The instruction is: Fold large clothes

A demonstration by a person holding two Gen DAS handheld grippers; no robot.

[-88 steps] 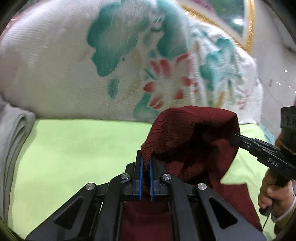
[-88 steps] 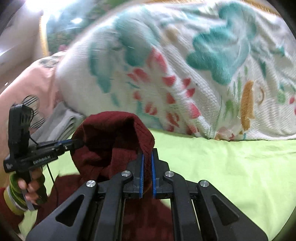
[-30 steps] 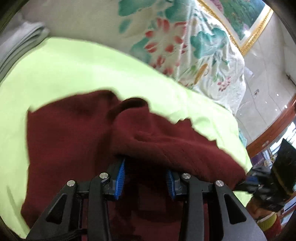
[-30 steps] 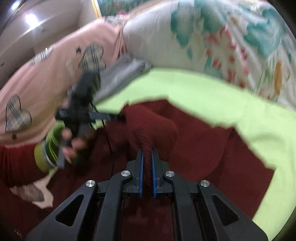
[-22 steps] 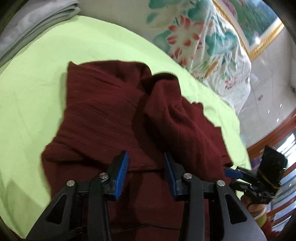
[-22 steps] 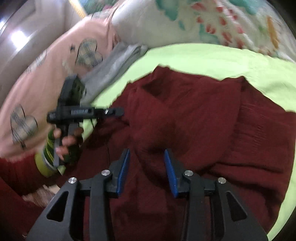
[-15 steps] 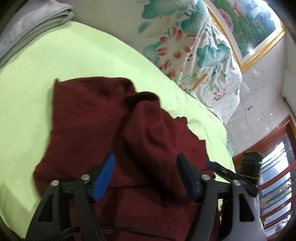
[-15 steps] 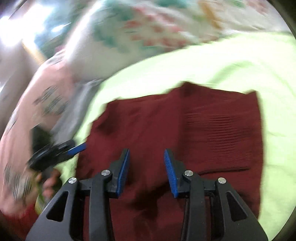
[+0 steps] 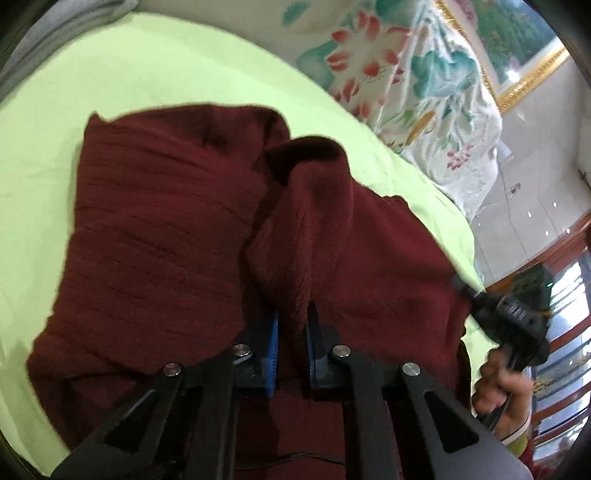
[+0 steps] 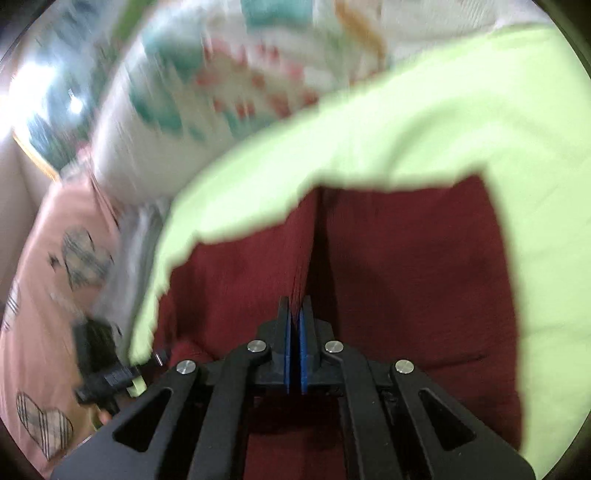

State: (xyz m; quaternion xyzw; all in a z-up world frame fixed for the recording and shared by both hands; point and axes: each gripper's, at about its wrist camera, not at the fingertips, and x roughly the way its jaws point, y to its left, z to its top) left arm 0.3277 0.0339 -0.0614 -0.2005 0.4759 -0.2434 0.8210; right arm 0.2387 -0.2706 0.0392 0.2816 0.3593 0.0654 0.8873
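A dark red knitted garment [image 9: 159, 229] lies partly folded on a light green sheet [image 9: 155, 70]. My left gripper [image 9: 292, 325] is shut on a raised fold of the garment near its middle. My right gripper [image 10: 294, 310] is shut on a thin pinched ridge of the same garment [image 10: 413, 280]. The right gripper also shows at the right edge of the left wrist view [image 9: 465, 291], at the garment's edge. The left gripper appears blurred at the lower left of the right wrist view [image 10: 110, 373].
A large floral quilt [image 9: 406, 85] is heaped along the far side of the bed. A folded grey cloth [image 9: 44, 29] lies at the far left. A pink heart-print fabric [image 10: 48, 280] fills the left. A gold-framed picture [image 9: 517, 48] hangs behind.
Both grippers were open half a second ago and have now closed on folds of the red garment. The right wrist view has swung quickly and is blurred.
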